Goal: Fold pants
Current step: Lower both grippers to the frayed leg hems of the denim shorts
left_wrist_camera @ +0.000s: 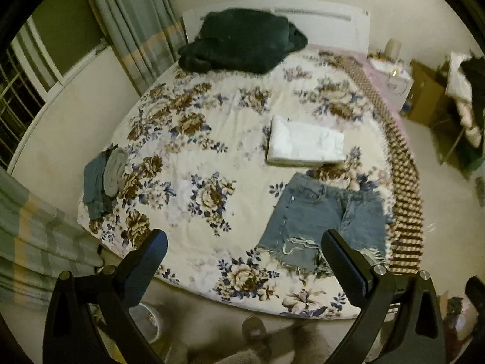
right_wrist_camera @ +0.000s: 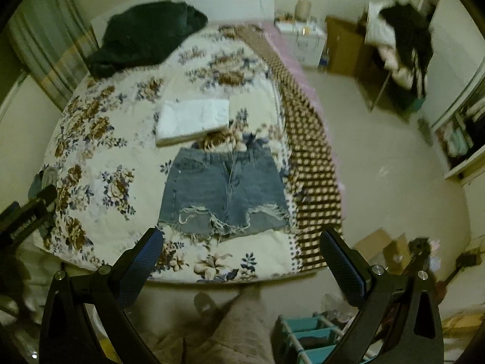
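Observation:
Blue denim shorts (left_wrist_camera: pixel 321 218) with frayed hems lie flat and unfolded on the floral bedspread (left_wrist_camera: pixel 197 157), near the bed's front right edge. They also show in the right wrist view (right_wrist_camera: pixel 221 191), waistband away from me. My left gripper (left_wrist_camera: pixel 242 251) is open and empty, held above the bed's front edge, left of the shorts. My right gripper (right_wrist_camera: pixel 239 245) is open and empty, just in front of the frayed hems. The left gripper's body (right_wrist_camera: pixel 27 212) shows at the far left in the right wrist view.
A folded white garment (left_wrist_camera: pixel 306 145) lies behind the shorts. A dark green blanket (left_wrist_camera: pixel 242 42) sits at the headboard. Grey-blue clothes (left_wrist_camera: pixel 103 182) lie at the bed's left edge. A nightstand (right_wrist_camera: pixel 306 39), boxes and a clothes rack (right_wrist_camera: pixel 400 51) stand on the right. A teal shelf (right_wrist_camera: pixel 309 336) stands by my feet.

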